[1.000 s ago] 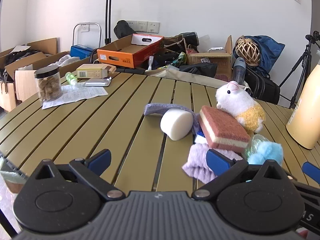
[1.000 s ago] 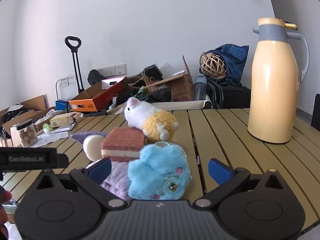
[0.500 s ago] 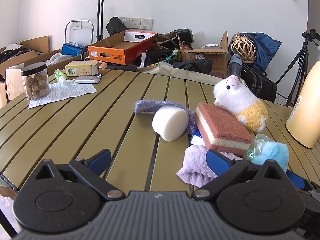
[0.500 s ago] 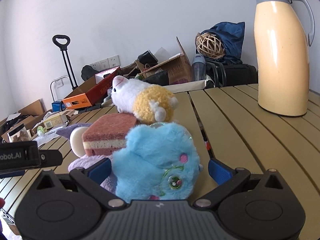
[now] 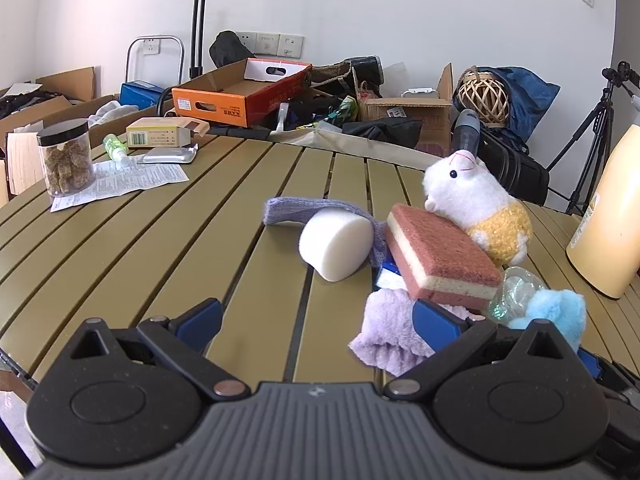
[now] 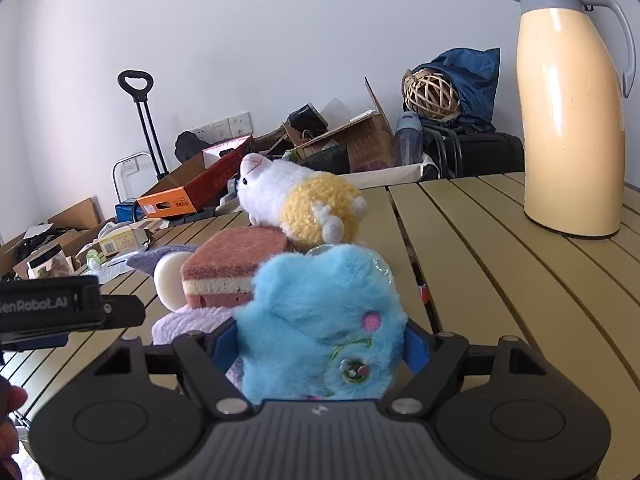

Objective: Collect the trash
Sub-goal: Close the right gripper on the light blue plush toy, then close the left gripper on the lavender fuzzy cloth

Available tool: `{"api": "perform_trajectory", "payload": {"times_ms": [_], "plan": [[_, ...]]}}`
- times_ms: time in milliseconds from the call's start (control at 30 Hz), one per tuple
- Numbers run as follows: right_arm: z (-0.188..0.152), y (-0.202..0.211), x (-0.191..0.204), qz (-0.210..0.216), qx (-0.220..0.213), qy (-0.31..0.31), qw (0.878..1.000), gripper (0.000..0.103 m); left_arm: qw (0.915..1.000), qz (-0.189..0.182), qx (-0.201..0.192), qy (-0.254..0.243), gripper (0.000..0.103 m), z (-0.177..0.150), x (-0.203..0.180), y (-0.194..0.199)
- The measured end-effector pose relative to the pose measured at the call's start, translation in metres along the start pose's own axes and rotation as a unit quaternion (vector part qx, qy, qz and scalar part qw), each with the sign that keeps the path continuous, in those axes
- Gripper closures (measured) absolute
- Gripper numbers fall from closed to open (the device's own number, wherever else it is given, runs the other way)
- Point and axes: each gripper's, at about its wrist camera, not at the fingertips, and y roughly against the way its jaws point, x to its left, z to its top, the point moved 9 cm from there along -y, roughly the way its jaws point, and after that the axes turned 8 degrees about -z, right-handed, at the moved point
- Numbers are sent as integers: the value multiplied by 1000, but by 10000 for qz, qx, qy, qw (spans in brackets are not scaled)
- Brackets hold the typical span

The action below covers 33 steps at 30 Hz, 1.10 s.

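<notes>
Two claws: both reach over one slatted olive desk (image 5: 168, 240).
Right claw (image 6: 320, 344): closing on the blue plush toy (image 6: 324, 320), which sits between its blue pads; the fur touches both.
Left claw (image 5: 316, 320): spread apart, nothing between the fingers; bare slats lie under it.
Pile: just ahead and right of the left claw lie a lilac cloth (image 5: 388, 336), a pink sponge (image 5: 436, 256), a white foam block (image 5: 336, 240) and a crumpled clear wrapper (image 5: 516, 292), all touching.
Hamster plush (image 6: 300, 204): beyond the sponge, leaning on it.
Thermos (image 6: 568, 112): upright, far right of the right claw.
Far left of the left claw: a jar (image 5: 66, 158) on a printed sheet (image 5: 132, 182).
Room: white wall (image 6: 280, 40); behind the desk, cardboard boxes (image 5: 240, 94), bags, a trolley handle (image 6: 138, 92), a tripod (image 5: 592, 120).
</notes>
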Motion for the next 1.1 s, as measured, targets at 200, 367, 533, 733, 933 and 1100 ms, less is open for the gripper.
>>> {"api": "perform_trajectory", "payload": {"times_ms": [200,367,533,733,933,1100], "plan": [[7,15,-21,-26,-172,-294,9994,25,9998,-169,25,-63,0,-2,-17,-6],[15,28,-49,-223,-350,-543,9977,25,9989,-392,46,-255,0,-8,-41,-15],[13,34,-68,-339,-367,-602,9969,25,9966,-529,90,-630,0,-18,-70,-25],[12,40,-79,-387,-377,-616,9966,25,9957,-232,179,-881,0,-26,-78,-39],[12,45,-86,-425,-385,-648,9962,25,9957,-170,382,-832,0,-33,-75,-58],[12,47,-87,-430,-395,-659,9961,25,9955,-192,483,-792,0,-38,-74,-69]]}}
